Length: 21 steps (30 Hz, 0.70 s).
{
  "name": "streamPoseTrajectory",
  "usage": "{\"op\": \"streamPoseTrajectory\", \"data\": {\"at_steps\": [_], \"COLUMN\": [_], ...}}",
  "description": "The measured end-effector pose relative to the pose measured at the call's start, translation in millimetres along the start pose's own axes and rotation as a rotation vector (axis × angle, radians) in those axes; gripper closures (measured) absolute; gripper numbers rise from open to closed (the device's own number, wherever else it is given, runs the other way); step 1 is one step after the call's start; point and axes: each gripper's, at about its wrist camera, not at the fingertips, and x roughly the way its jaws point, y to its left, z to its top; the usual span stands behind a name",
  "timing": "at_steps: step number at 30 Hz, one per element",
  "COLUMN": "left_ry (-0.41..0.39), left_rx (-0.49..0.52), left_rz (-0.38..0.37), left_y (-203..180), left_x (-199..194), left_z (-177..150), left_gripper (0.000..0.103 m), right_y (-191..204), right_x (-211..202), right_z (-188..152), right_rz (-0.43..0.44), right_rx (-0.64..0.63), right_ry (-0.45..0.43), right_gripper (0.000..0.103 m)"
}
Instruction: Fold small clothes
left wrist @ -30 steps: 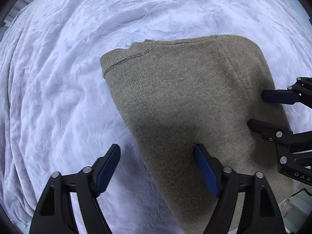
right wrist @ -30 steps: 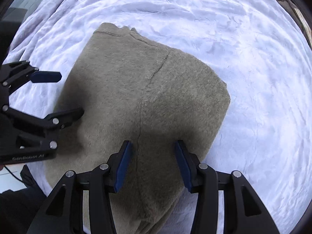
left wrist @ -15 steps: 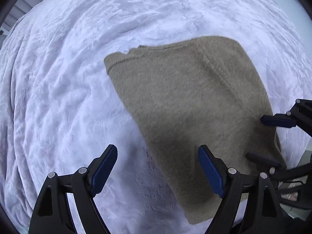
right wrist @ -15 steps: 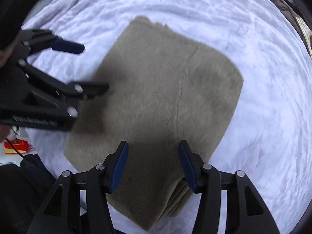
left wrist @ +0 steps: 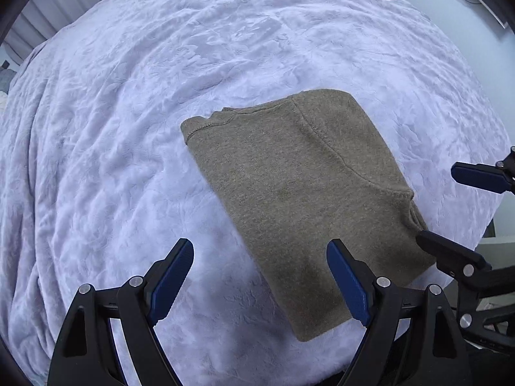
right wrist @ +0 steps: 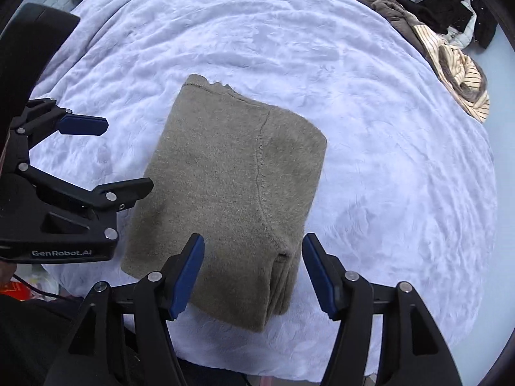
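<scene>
- The folded olive sweater lies flat on our pale lilac blanket, stacked layers showing at its near edge.
- Our left gripper hangs above it, jaws spread wide, holding nothing.
- Our right gripper is likewise wide open and empty.
- A heap of clothes sits well apart, at the blanket's far edge.

Both wrist cameras look down from above the near edge of the pale lilac plush bedspread, from the left and right; both show the folded olive knitted sweater.
</scene>
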Motion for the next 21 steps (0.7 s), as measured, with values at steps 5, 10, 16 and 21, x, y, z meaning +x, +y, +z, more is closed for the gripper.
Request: {"op": "streamPoseTrajectory", "data": {"at_steps": [5, 10, 16, 21], "left_ry": [-0.014, 0.031, 0.022, 0.013], "left_rx": [-0.055, -0.112, -0.134, -0.193], "left_rz": [0.044, 0.125, 0.171, 0.181], "left_y": [7, 7, -12, -20], "left_x": [-15, -25, -45, -58], "left_z": [-6, -11, -12, -7], "left_gripper": [0.017, 0.017, 0.017, 0.017], "right_y": [7, 3, -6, -14], "right_x": [-9, -8, -18, -25], "right_z": [-8, -10, -11, -14], "right_rz": [0.011, 0.045, 0.075, 0.093], "right_rx": [-0.040, -0.072, -0.135, -0.190], "right_ry": [-0.016, -0.032, -0.071, -0.095], "right_gripper": [0.036, 0.036, 0.036, 0.036]}}
